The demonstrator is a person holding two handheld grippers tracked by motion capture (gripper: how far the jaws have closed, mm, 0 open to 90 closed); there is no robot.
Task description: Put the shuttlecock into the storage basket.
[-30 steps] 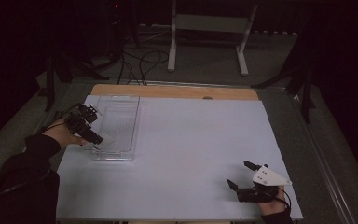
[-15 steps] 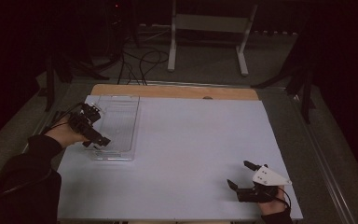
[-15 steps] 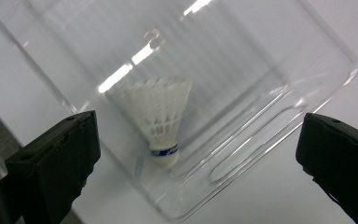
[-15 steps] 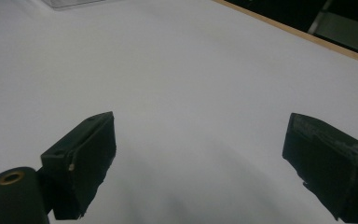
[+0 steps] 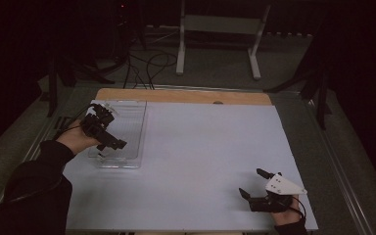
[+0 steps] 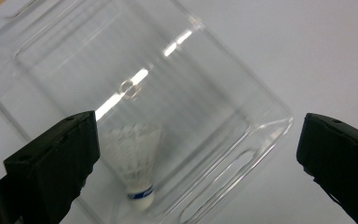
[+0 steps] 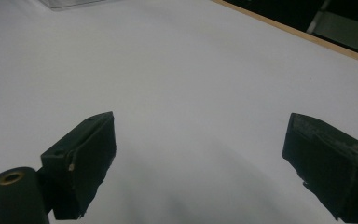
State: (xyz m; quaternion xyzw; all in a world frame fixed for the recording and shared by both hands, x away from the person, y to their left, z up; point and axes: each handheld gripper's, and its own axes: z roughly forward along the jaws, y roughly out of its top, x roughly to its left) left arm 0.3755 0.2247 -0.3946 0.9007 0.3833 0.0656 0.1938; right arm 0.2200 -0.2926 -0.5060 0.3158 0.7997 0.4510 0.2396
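Note:
A white shuttlecock (image 6: pixel 137 163) with a blue band lies on its side in a clear plastic box (image 6: pixel 261 135), near the box's close end. My left gripper (image 6: pixel 198 126) hovers over that end of the box (image 5: pixel 127 127), open. Its jaws have just been opening; the shuttlecock lies below them, near the left jaw, and neither pad presses on it. In the high view the left gripper (image 5: pixel 108 146) sits at the table's left. My right gripper (image 5: pixel 250 181) rests open near the front right corner, with nothing between its jaws (image 7: pixel 200 126).
A white sheet (image 5: pixel 210 147) covers the table, and a wooden strip (image 5: pixel 186 96) shows along its far edge. Beyond the table stand a grey metal frame (image 5: pixel 220 29) and loose cables (image 5: pixel 147 63) on the floor.
My left gripper has shifted slightly over the near end of the box and risen a little. The right gripper has stayed where it was.

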